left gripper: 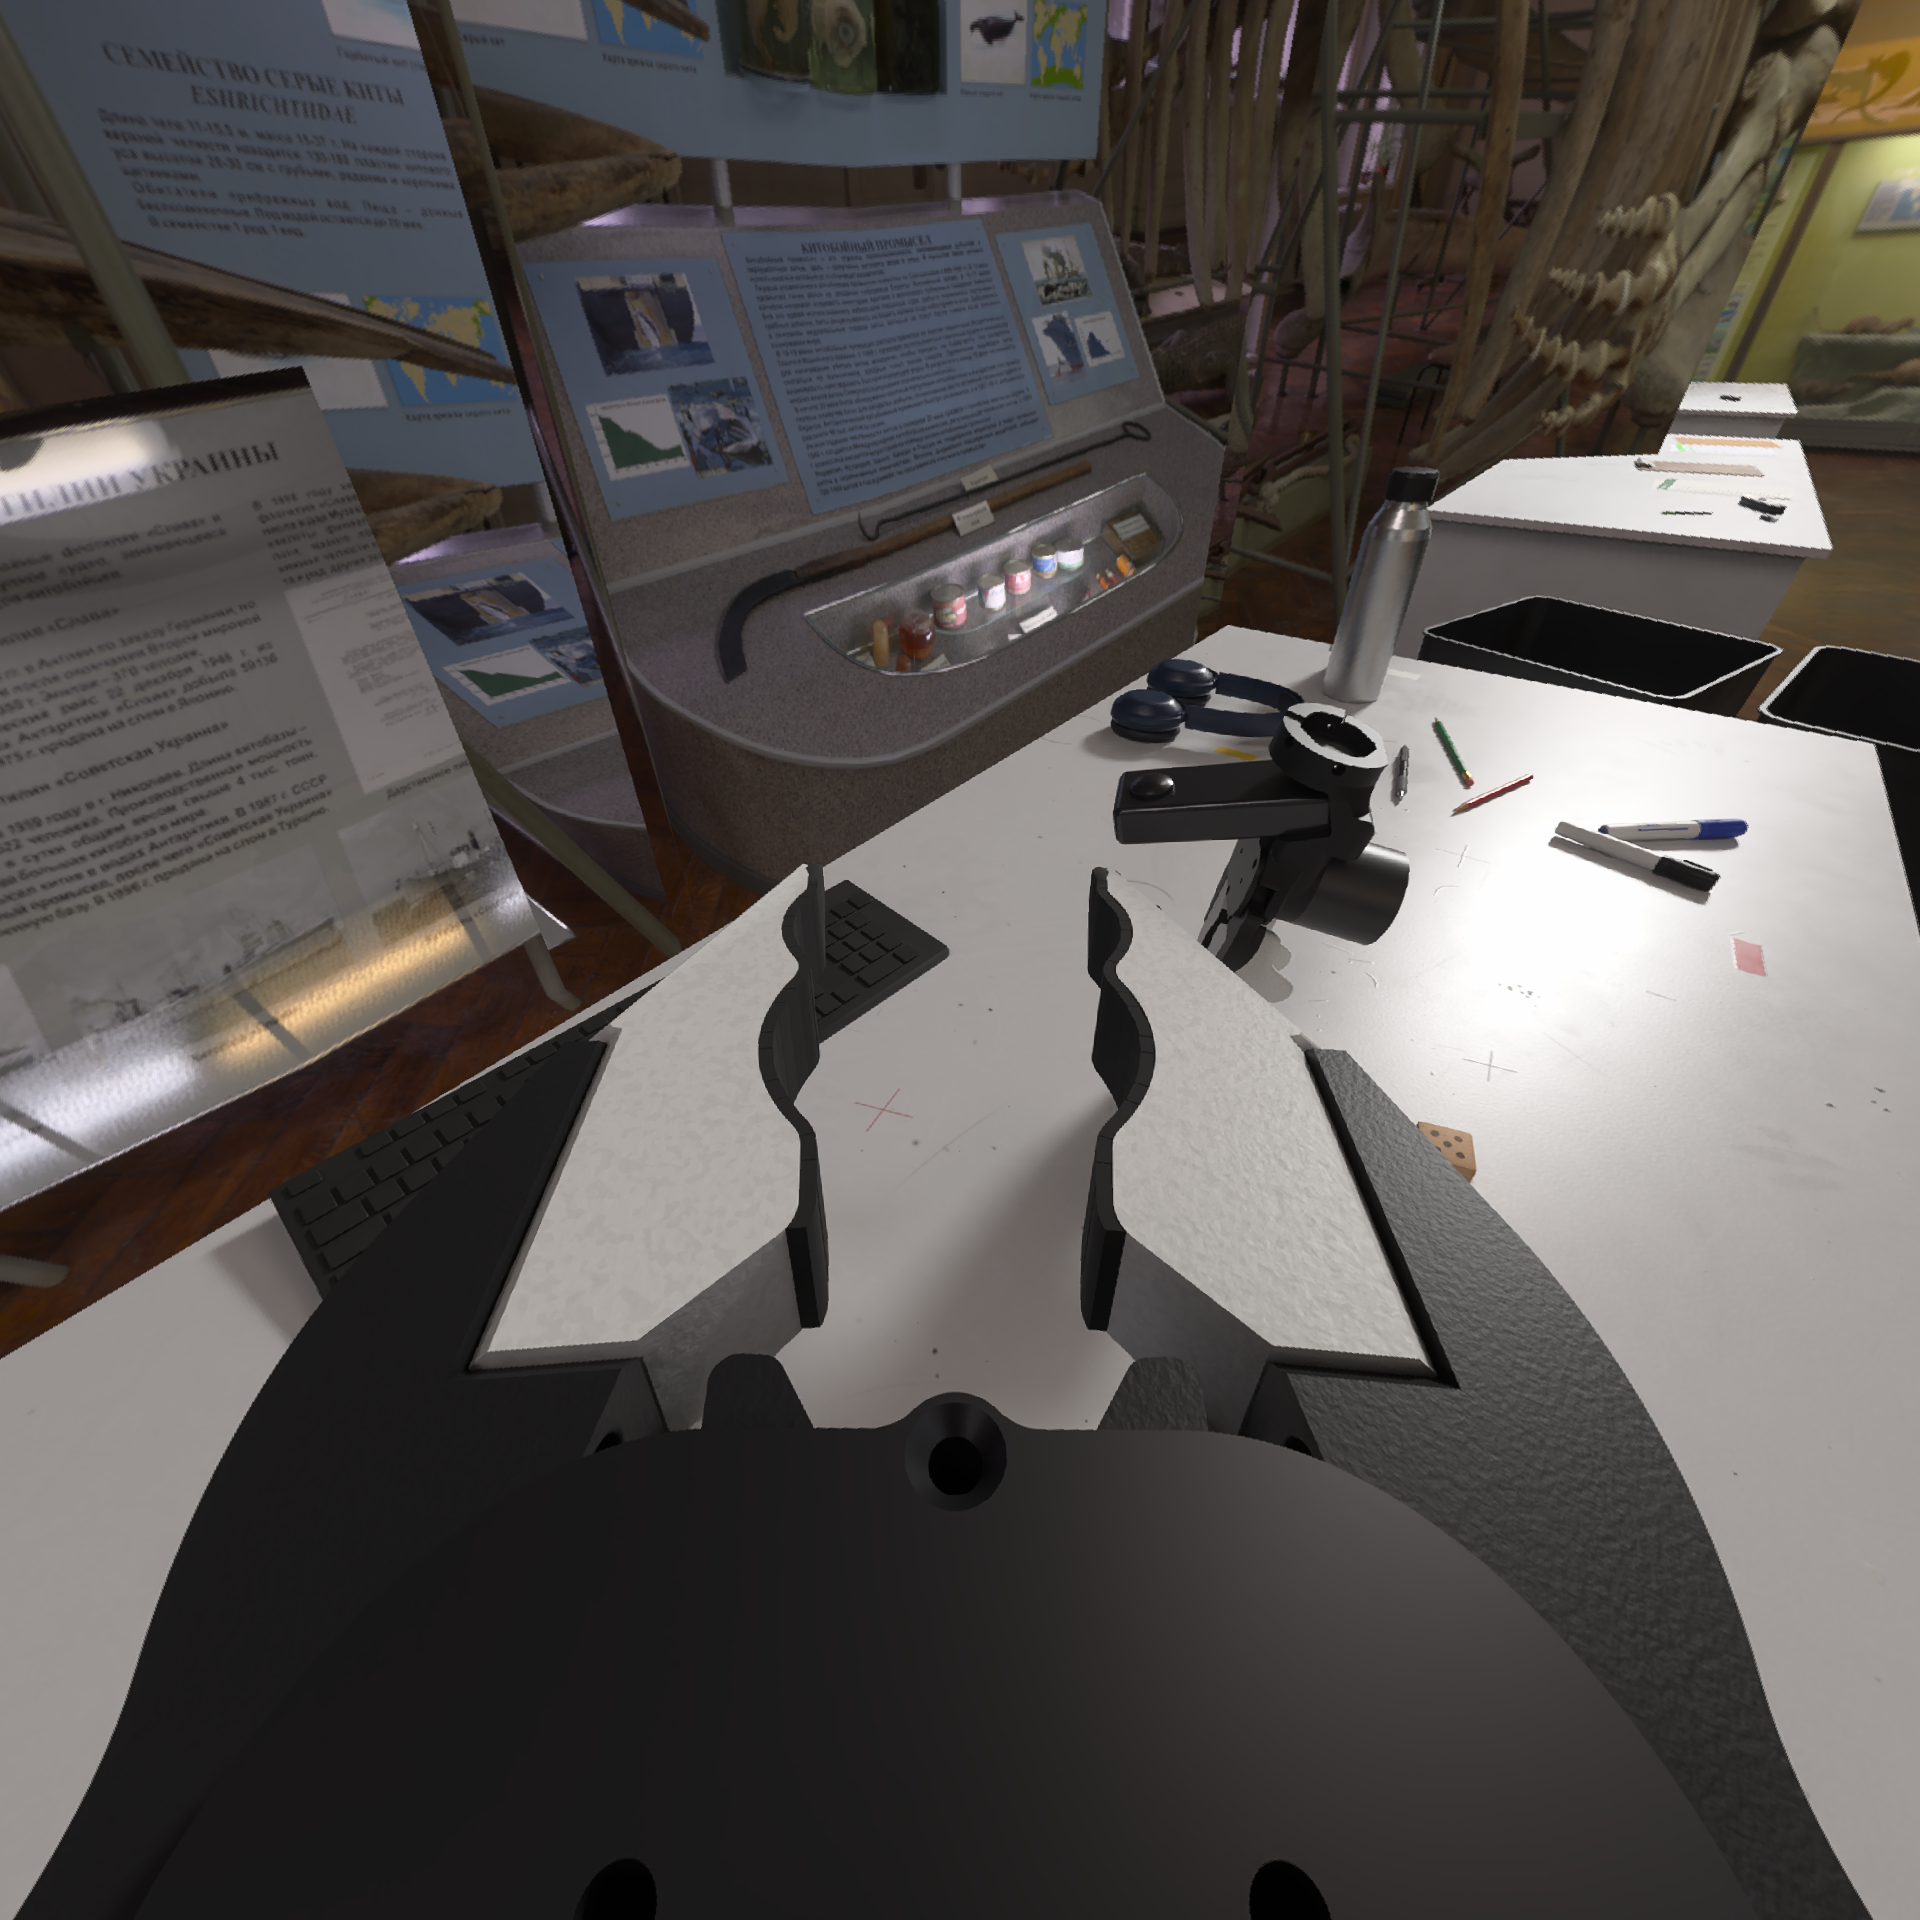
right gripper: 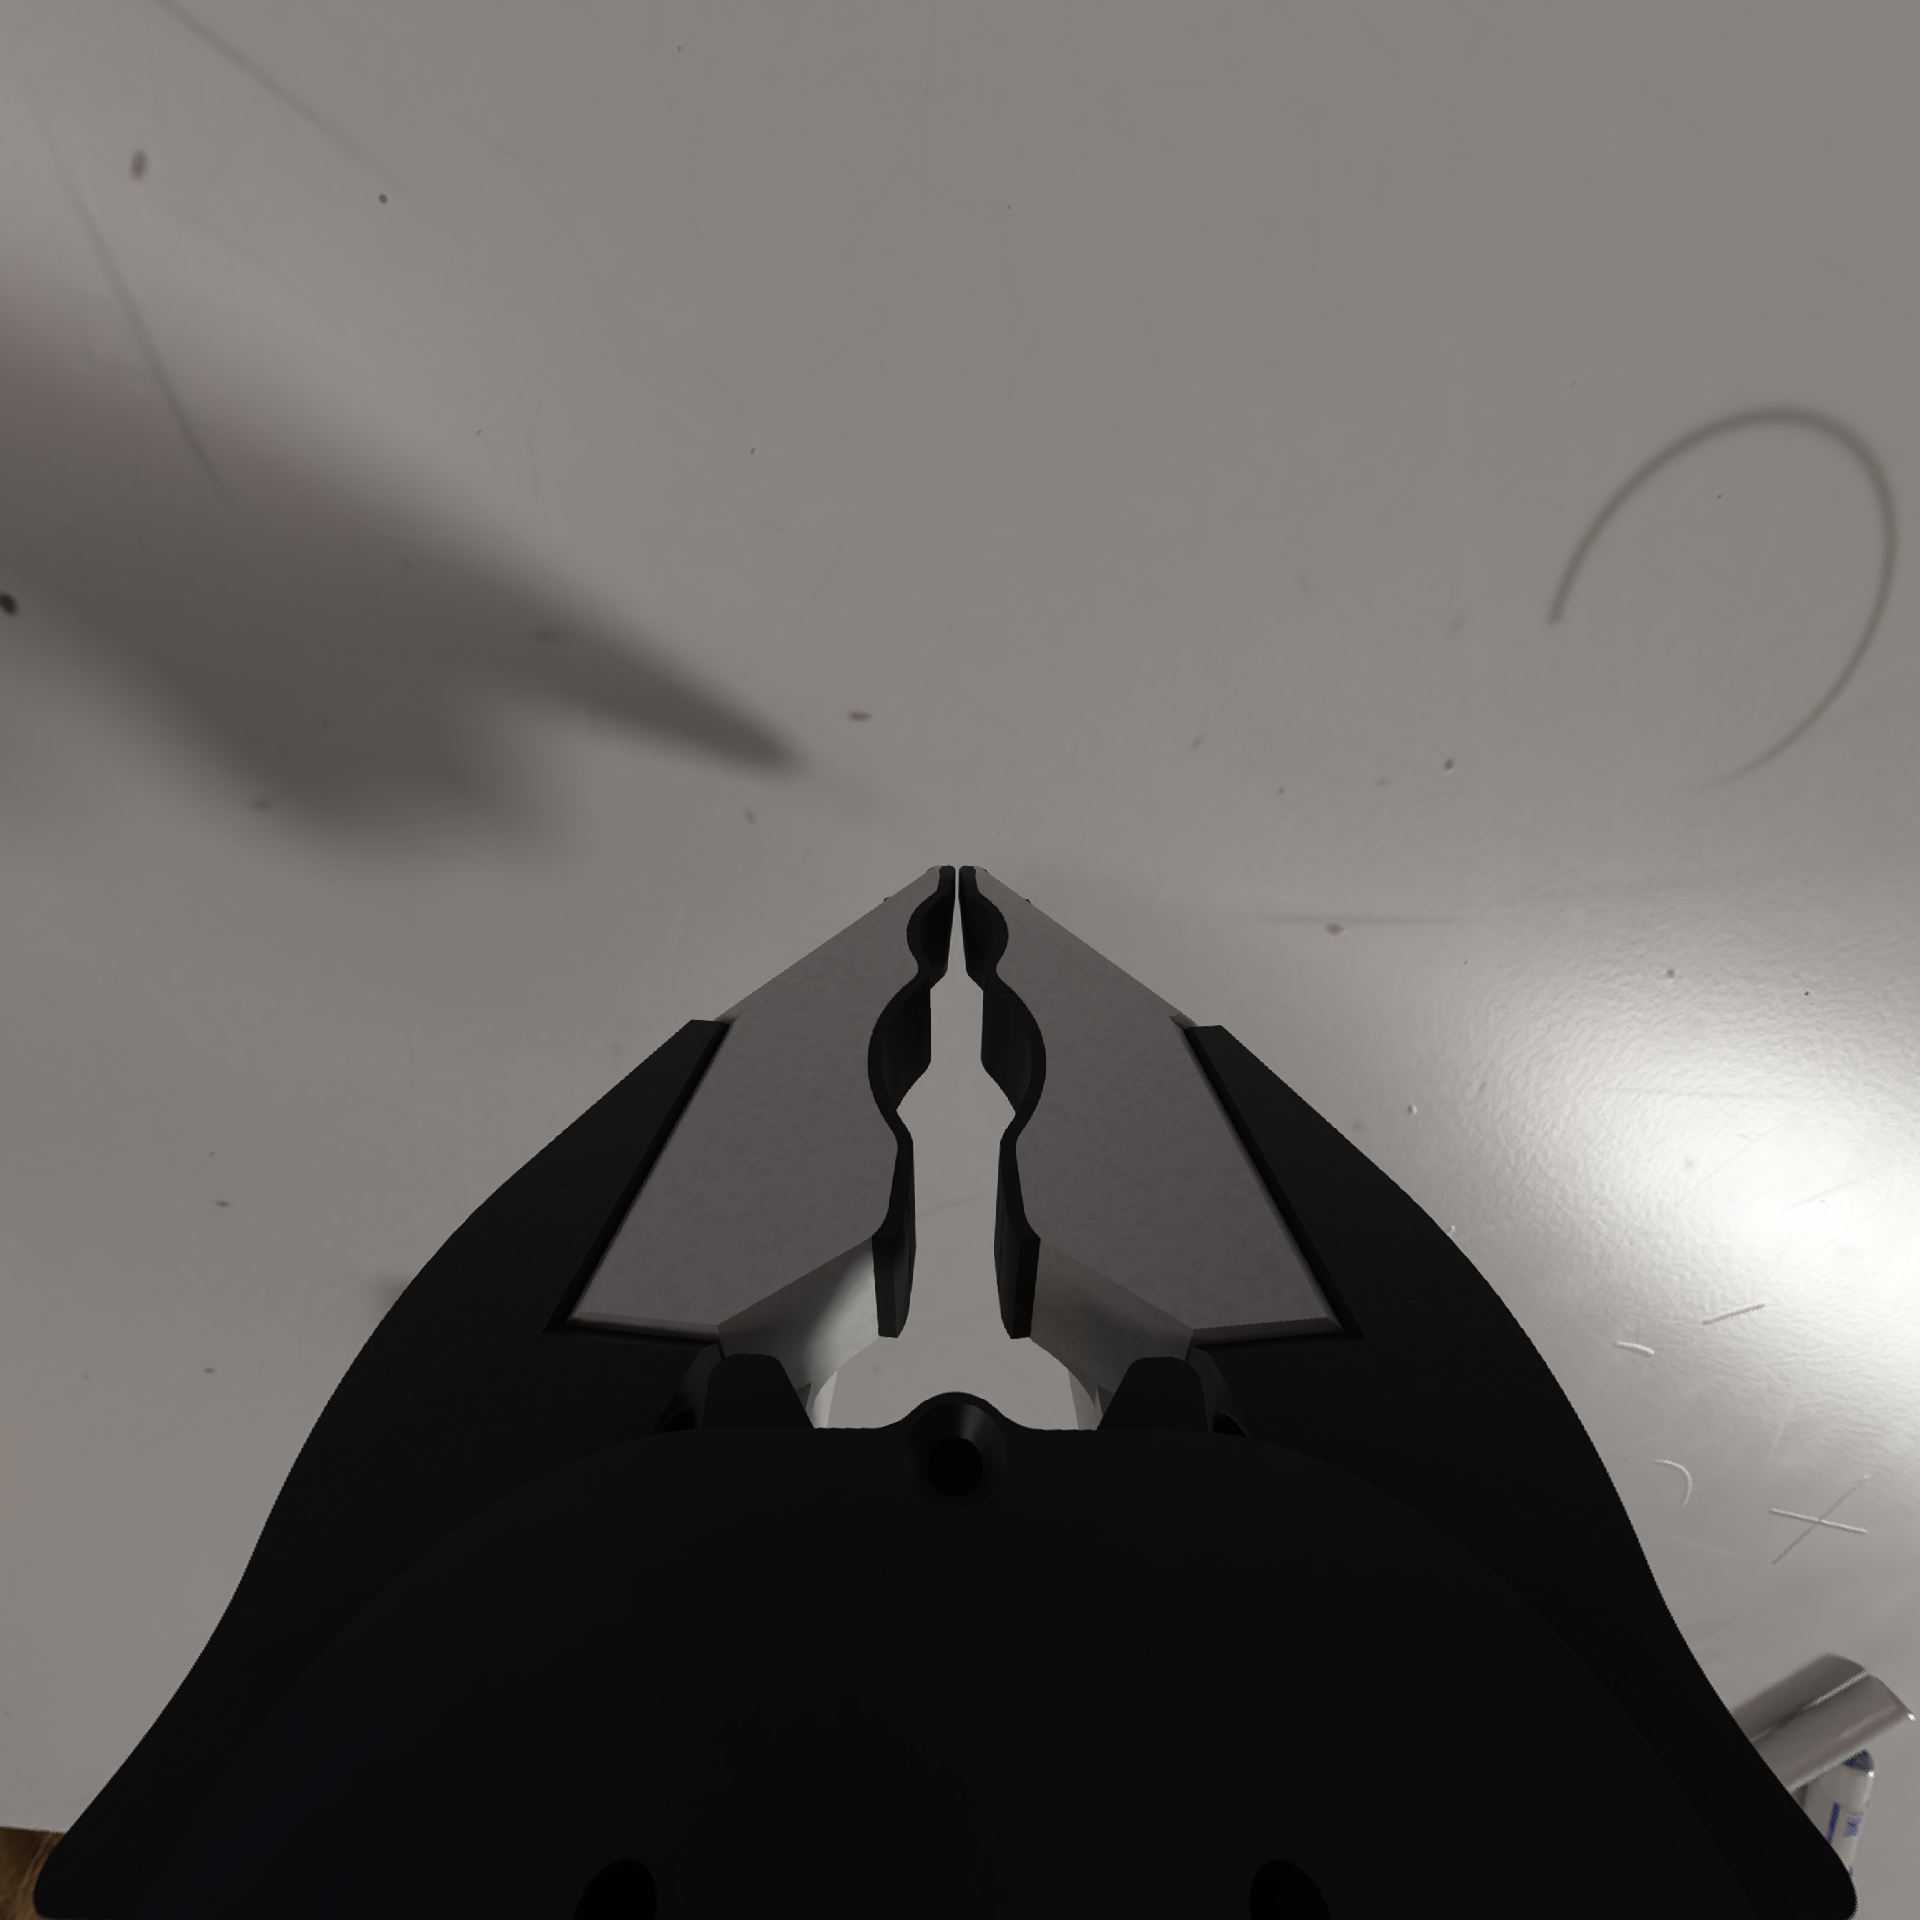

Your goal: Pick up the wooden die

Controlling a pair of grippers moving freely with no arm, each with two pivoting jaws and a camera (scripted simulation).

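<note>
The left gripper (left gripper: 951, 904) hangs over the white table (left gripper: 1558, 1195) with fingers spread apart, holding nothing. The wooden die (left gripper: 1450, 1146) sits just beside its right finger. The right gripper (right gripper: 957, 871) is pinched closed, empty, above bare tabletop.

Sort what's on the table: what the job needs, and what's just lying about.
Job: die; left claw, open, die off to its right; right claw, shut, empty.

Lying about: keyboard, headphones, bottle, pencils, markers.
</note>
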